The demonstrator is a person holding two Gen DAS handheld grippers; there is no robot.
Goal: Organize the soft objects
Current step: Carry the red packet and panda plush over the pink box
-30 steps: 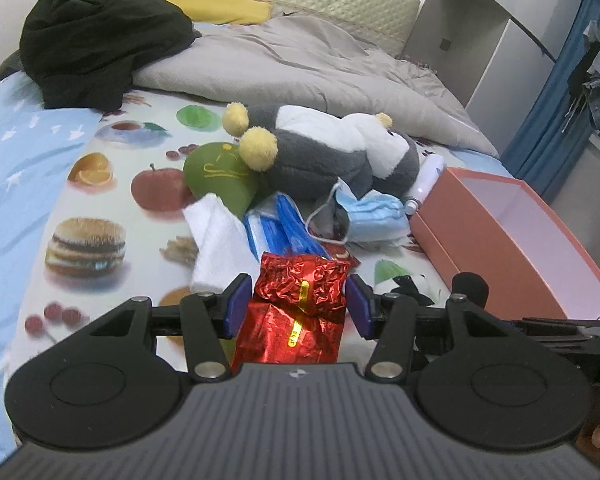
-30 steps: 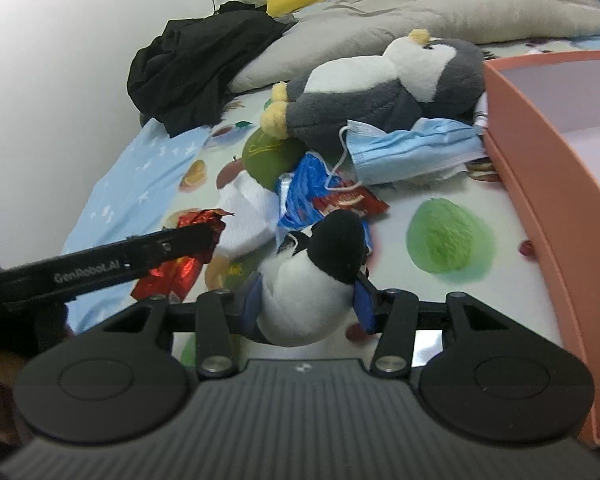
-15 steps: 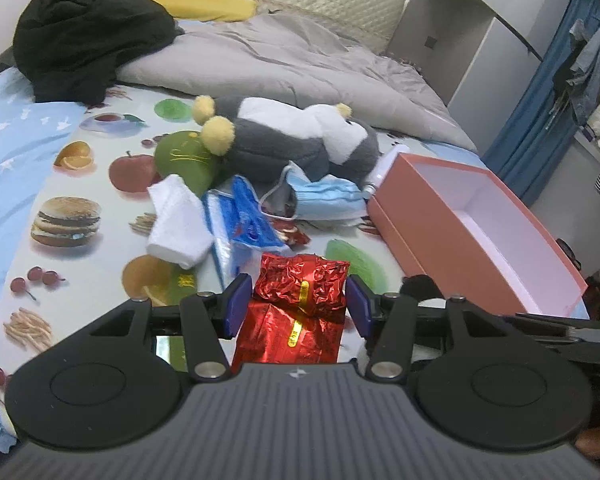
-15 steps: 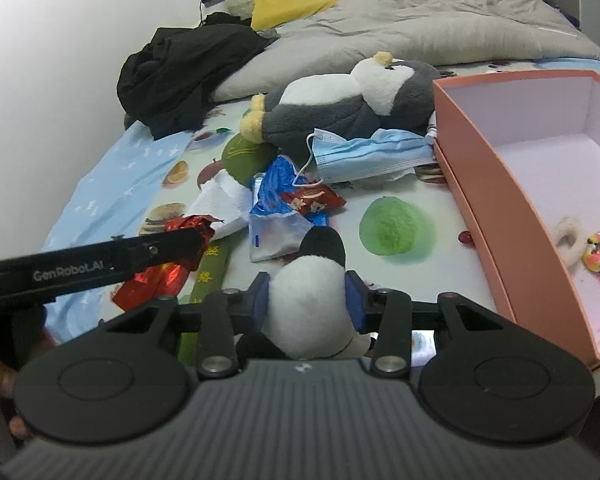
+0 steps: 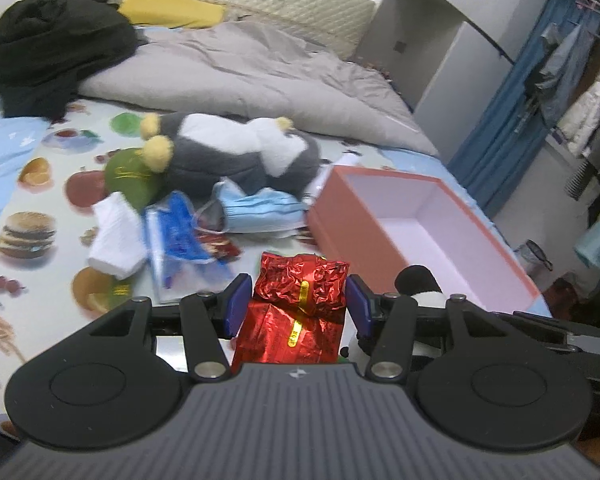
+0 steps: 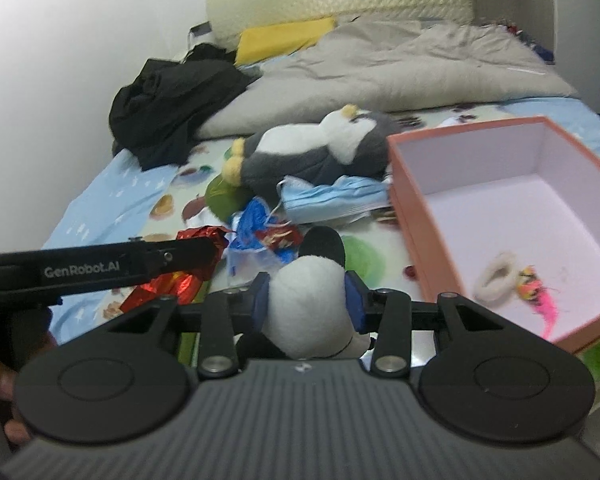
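Best to carry both loads over the pink box [image 6: 404,184] rim, then lower before letting go, lest soft things snag its near wall. Left claw [image 5: 298,304] clamped on a crumpled red foil packet [image 5: 300,312], just short of the box's near corner. Right claw [image 6: 306,300] pinched on a small black-and-white plush [image 6: 312,300], left of the box. Beyond the box, large penguin plush [image 6: 320,148] atop a blue face mask [image 6: 332,198].
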